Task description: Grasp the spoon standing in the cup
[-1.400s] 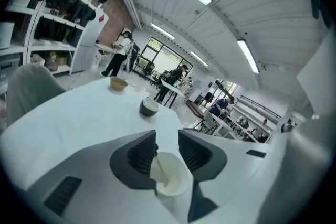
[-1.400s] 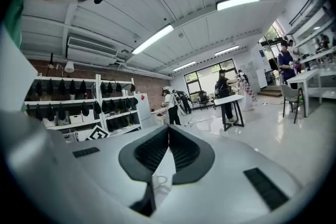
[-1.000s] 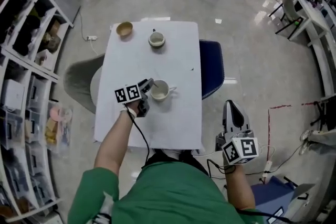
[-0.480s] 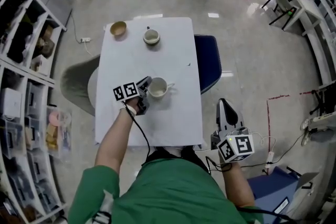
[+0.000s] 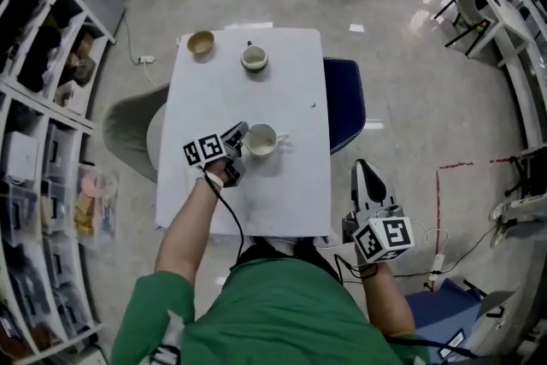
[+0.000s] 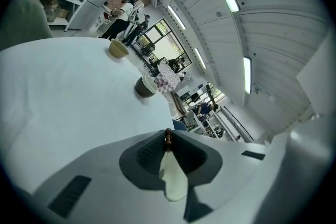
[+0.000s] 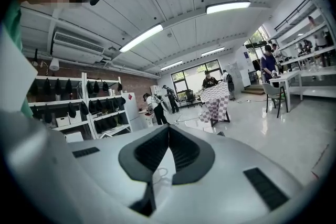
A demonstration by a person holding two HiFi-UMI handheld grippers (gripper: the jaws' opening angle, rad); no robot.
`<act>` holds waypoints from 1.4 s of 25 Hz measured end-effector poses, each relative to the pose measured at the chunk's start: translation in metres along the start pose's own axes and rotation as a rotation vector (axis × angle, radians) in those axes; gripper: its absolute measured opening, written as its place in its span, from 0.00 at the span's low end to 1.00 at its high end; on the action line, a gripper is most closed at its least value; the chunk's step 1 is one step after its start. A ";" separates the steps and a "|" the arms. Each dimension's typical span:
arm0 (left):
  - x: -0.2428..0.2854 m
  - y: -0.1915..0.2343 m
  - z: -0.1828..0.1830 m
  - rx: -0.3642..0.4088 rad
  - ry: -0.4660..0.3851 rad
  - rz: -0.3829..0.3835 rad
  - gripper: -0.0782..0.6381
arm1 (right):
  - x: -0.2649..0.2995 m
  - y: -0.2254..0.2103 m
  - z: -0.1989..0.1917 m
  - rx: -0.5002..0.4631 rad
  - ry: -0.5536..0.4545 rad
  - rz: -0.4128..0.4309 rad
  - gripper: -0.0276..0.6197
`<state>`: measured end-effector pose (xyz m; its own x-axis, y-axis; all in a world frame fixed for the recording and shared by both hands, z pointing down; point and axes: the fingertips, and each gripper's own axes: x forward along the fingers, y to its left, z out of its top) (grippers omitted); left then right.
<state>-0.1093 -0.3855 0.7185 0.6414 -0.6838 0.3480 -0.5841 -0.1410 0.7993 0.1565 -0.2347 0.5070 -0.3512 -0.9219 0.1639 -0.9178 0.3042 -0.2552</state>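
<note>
A cream cup (image 5: 261,140) stands mid-table on the white table (image 5: 282,192). My left gripper (image 5: 242,132) is at the cup's left rim. Its jaws have just been closing. In the left gripper view the pads (image 6: 149,149) meet on the thin spoon (image 6: 168,138), whose dark brown handle tip pokes out between the fingertips of my left gripper (image 6: 168,132). The spoon's lower part is hidden. My right gripper (image 5: 367,179) hangs off the table's near right corner, with my right gripper (image 7: 169,128) shut on nothing.
At the table's far end stand a second cup (image 5: 254,58) with a spoon and a wooden bowl (image 5: 202,43). A blue chair (image 5: 344,105) is at the right side, a grey chair (image 5: 128,128) at the left. Shelves (image 5: 43,98) line the left wall.
The left gripper's jaws have drawn together at the cup's left rim. Both hands have stayed about where they were; only the head view has shifted a little.
</note>
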 end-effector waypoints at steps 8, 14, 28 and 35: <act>-0.028 -0.025 0.016 0.008 -0.081 -0.027 0.19 | 0.016 0.012 -0.001 -0.011 0.018 0.055 0.08; -0.057 -0.058 0.029 0.038 -0.157 -0.052 0.19 | 0.027 0.019 0.007 -0.019 0.013 0.095 0.08; -0.128 -0.152 0.063 0.121 -0.315 -0.148 0.19 | 0.047 0.041 0.033 -0.020 -0.012 0.148 0.08; -0.165 -0.173 0.066 0.154 -0.379 -0.143 0.19 | 0.049 0.058 0.038 -0.056 -0.015 0.173 0.08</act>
<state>-0.1471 -0.2950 0.4908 0.5100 -0.8601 0.0112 -0.5881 -0.3392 0.7342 0.0935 -0.2717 0.4638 -0.5021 -0.8580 0.1083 -0.8531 0.4709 -0.2248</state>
